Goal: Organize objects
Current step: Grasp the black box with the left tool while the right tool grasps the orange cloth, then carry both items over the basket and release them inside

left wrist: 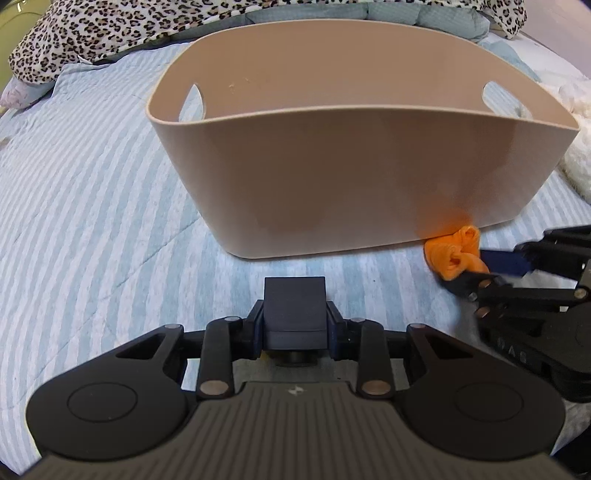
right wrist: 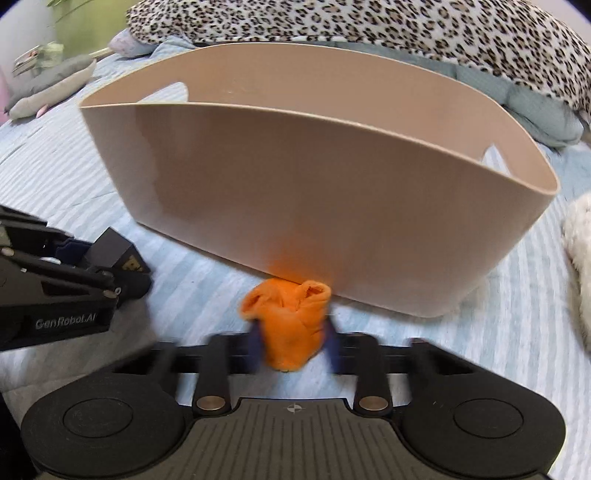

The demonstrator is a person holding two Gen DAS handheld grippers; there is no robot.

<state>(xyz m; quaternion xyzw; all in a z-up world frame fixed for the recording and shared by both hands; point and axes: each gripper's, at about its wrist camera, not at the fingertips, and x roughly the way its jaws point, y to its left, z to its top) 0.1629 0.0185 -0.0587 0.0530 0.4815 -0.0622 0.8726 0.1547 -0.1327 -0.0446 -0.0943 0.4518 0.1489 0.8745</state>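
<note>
The right gripper [right wrist: 293,341] pinches the orange cloth [right wrist: 291,321]; next, lift it into the bin [right wrist: 332,206]. The left gripper [left wrist: 294,314] is pressed together, empty.

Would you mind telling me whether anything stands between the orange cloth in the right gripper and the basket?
Only the beige basket's own near wall. The orange cloth, clamped in the right gripper, sits low against its base and must clear the rim.

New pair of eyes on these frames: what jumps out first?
The big beige tub fills the middle of both views, standing on the striped bedspread. Next is the bright orange cloth bundle, pinched in the right gripper just before the tub's near wall. The left gripper holds a dark block; leopard-print bedding lies behind.
</note>
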